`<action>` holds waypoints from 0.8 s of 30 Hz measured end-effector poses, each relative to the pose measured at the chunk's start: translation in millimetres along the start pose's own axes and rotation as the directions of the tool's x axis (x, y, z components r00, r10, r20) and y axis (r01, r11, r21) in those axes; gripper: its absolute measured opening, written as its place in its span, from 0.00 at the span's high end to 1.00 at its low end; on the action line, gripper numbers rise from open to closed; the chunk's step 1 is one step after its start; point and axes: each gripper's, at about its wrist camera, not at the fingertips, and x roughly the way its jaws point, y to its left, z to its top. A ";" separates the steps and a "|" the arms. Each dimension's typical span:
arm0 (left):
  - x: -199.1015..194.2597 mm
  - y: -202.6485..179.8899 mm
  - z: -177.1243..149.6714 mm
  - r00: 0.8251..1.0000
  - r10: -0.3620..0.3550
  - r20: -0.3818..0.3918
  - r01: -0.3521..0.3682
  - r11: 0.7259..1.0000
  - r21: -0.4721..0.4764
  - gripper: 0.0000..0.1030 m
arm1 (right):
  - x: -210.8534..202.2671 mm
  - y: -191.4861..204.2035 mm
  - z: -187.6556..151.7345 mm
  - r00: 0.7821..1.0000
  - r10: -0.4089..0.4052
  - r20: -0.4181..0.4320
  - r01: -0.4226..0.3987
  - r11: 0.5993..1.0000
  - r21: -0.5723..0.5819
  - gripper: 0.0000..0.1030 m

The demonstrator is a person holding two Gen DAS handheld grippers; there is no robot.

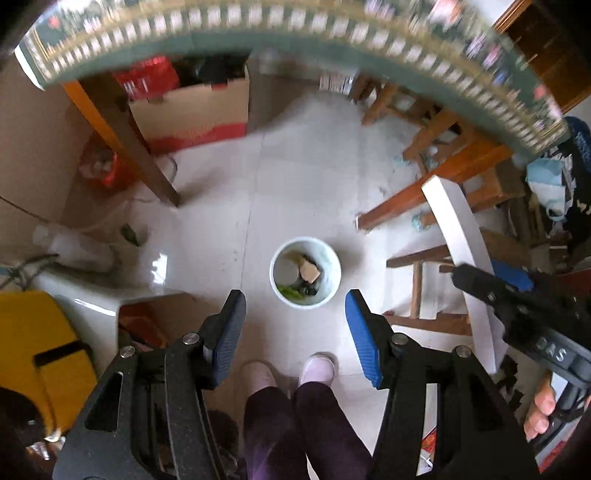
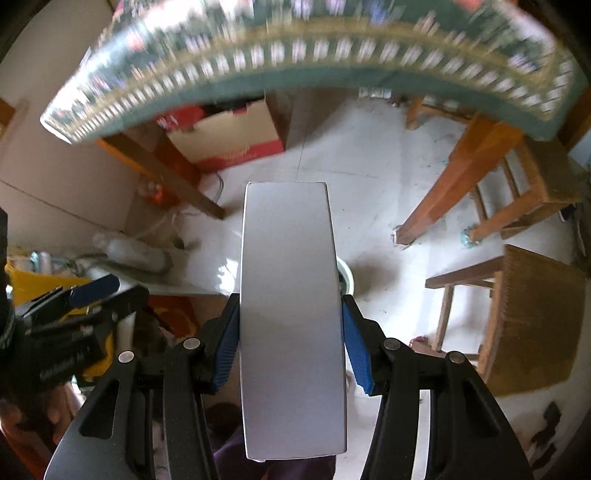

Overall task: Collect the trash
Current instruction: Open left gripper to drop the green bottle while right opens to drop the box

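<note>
A small white trash bin point(image 1: 305, 271) stands on the tiled floor, with a tan block, a grey round piece and green scraps inside. My left gripper point(image 1: 295, 325) points down just above and in front of it, open, with nothing between its blue pads. My right gripper point(image 2: 289, 334) is shut on a long white box point(image 2: 291, 295), which hides most of the bin; only the bin's rim point(image 2: 345, 275) shows beside it. In the left wrist view the same white box point(image 1: 463, 258) appears at the right, held by the right gripper point(image 1: 476, 284).
A table with a patterned green cloth point(image 1: 295, 29) spans overhead, its wooden legs point(image 1: 136, 147) to the left and right. A cardboard box point(image 1: 195, 107) sits beneath. Wooden chairs point(image 2: 517, 295) crowd the right. A yellow object point(image 1: 40, 350) lies at left. A person's feet point(image 1: 288, 369) stand below the bin.
</note>
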 end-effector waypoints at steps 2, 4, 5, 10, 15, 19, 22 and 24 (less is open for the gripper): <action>26.0 5.8 -2.8 1.000 0.011 -0.021 -0.011 1.000 -0.009 0.47 | 28.1 -5.8 0.6 1.000 0.002 -0.020 -0.002 1.000 -0.002 0.53; 53.7 15.5 -2.9 0.999 0.019 -0.039 -0.020 0.999 -0.031 0.47 | 60.1 -13.7 -0.2 0.999 0.008 -0.045 -0.008 1.000 0.006 0.53; 68.7 22.6 -3.4 0.999 0.019 -0.048 -0.022 0.998 -0.051 0.47 | 73.4 -17.0 -0.1 0.998 0.011 -0.058 -0.010 1.000 0.012 0.53; 118.4 47.2 -4.6 0.998 0.008 -0.069 -0.016 0.992 -0.128 0.47 | 140.8 -28.9 2.4 0.989 0.070 -0.128 -0.063 0.997 0.054 0.53; 136.3 50.3 -4.1 0.997 -0.006 -0.078 -0.004 0.991 -0.137 0.47 | 162.8 -27.4 0.5 0.985 0.048 -0.166 -0.039 0.998 0.057 0.53; 122.1 42.4 1.3 0.998 -0.006 -0.069 -0.002 0.994 -0.108 0.47 | 144.5 -25.8 -1.4 0.983 0.051 -0.177 -0.040 0.997 0.063 0.52; 97.9 32.8 8.1 0.999 -0.013 -0.048 0.008 0.996 -0.093 0.47 | 122.1 -24.3 4.5 0.986 0.051 -0.157 -0.044 0.998 0.050 0.52; 77.5 24.5 13.5 1.000 -0.015 -0.025 0.013 0.996 -0.087 0.47 | 100.5 -22.7 8.6 0.990 0.044 -0.131 -0.040 0.999 0.032 0.49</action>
